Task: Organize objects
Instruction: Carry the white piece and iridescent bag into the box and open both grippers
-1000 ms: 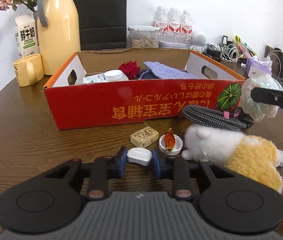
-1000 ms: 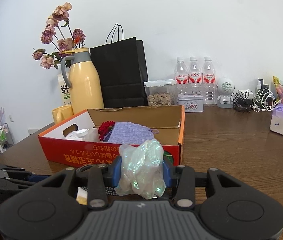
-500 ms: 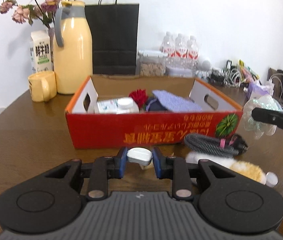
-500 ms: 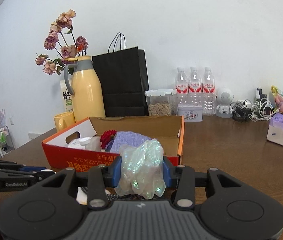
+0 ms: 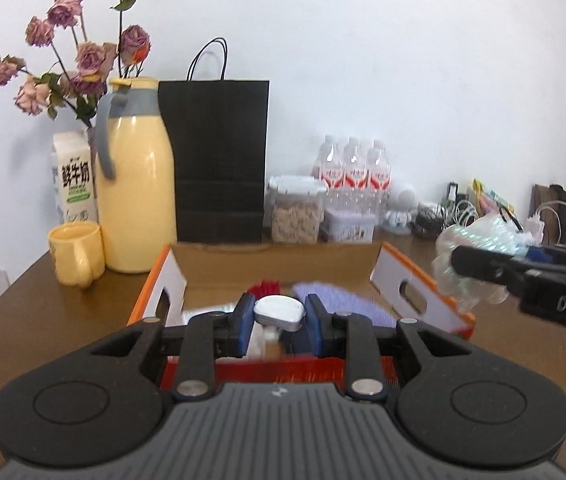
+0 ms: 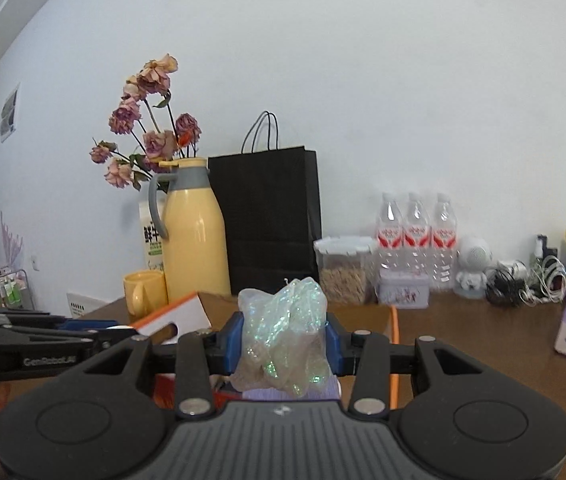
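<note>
My left gripper was clamped on a small white case, held above the near edge of the open cardboard box. Inside the box I could make out a red flower and a purple cloth, both blurred. My right gripper pinched a crumpled shiny plastic bag above the box's right end. Behind the box stood a clear lidded jar filled with something tan and grainy, beside a small tin.
</note>
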Tool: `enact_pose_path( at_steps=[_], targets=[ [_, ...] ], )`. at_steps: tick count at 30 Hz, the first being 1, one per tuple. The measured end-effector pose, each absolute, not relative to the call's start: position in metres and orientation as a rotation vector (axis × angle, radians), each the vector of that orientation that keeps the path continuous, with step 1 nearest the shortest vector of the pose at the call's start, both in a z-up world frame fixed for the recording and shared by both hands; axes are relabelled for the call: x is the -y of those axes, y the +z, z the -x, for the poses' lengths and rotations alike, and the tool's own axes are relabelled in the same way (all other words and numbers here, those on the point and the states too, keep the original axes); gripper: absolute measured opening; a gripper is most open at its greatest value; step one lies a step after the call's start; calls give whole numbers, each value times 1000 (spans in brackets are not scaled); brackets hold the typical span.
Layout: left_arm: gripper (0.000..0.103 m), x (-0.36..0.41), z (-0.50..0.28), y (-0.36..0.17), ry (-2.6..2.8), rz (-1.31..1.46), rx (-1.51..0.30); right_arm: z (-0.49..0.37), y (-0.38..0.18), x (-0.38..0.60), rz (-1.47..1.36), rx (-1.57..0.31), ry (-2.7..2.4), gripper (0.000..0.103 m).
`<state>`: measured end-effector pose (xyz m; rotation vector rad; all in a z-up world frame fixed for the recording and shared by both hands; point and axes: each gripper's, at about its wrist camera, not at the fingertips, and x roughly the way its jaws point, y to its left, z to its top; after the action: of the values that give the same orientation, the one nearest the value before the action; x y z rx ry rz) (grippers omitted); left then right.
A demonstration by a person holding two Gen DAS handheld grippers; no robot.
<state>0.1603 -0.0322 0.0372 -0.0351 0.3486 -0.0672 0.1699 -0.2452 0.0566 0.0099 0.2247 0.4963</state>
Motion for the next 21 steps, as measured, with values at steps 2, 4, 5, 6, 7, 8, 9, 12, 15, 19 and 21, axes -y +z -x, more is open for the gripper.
enact_pose_path(
  at_steps=[2,4,5,6,7,8,9,12,15,19,21],
  targets=[
    [28,35,-173,41,-66,37,-339,-181,60,238,-8,-219,500,40],
    [28,38,-188,44,-60,37,-334,-193,62,232,-5,-214,500,40],
    [28,39,-195,44,-58,36,-332,-200,63,228,-3,-215,498,40],
    [28,41,-202,44,-52,35,-331,-208,63,225,-1,-217,495,40],
    [28,42,-212,43,-42,34,-329,-217,62,221,-1,-220,491,40],
    [28,43,-220,41,-30,33,-331,-225,61,218,1,-222,485,40],
    [28,44,-231,39,-16,34,-337,-234,59,214,2,-227,475,40],
    [28,42,-253,28,15,49,-355,-259,47,209,-18,-246,451,39],
    [28,37,-269,11,1,54,-407,-273,29,209,-20,-297,442,39],
    [28,33,-276,-2,9,54,-456,-277,16,207,5,-326,432,39],
    [28,33,-274,-3,11,49,-451,-277,13,204,15,-329,430,40]
  ],
)
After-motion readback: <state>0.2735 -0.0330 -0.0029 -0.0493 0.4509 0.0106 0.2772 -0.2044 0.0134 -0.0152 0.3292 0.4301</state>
